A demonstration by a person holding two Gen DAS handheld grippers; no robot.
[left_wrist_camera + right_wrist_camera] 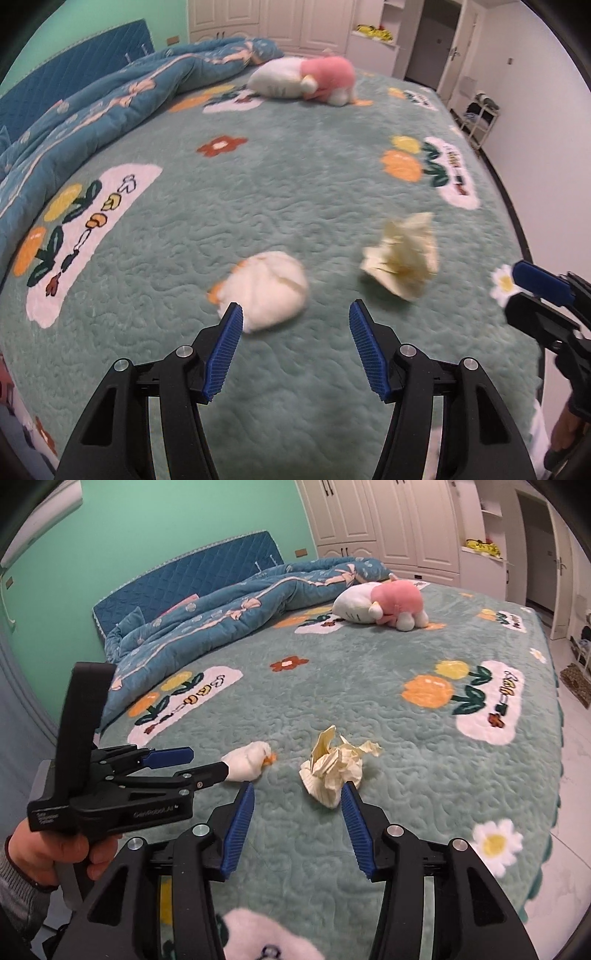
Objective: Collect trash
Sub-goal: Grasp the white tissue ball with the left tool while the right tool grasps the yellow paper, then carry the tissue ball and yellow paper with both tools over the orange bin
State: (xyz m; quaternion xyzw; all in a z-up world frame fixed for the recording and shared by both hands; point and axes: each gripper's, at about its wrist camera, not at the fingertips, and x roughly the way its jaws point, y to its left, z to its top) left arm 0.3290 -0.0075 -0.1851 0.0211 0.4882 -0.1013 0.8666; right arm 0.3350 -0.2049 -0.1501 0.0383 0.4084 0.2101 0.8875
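Two pieces of trash lie on the green flowered bedspread point(295, 184): a white wad point(269, 288) and a crumpled pale yellow paper point(402, 258). My left gripper point(295, 306) is open just short of the white wad, which sits past its left fingertip. In the right wrist view the left gripper point(208, 760) comes in from the left, its tips at the white wad point(245, 764). My right gripper point(297, 786) is open with nothing between its pads. The crumpled paper point(332, 768) lies just beyond its right fingertip. The right gripper point(539, 284) also shows at the right edge of the left wrist view.
A blue quilt point(221, 602) is bunched along the blue headboard point(184, 572) on the left. A pink and white plush toy point(384, 602) lies at the far end. The bed's edge and pale floor point(576, 757) run along the right. White wardrobes point(388, 520) and a doorway stand behind.
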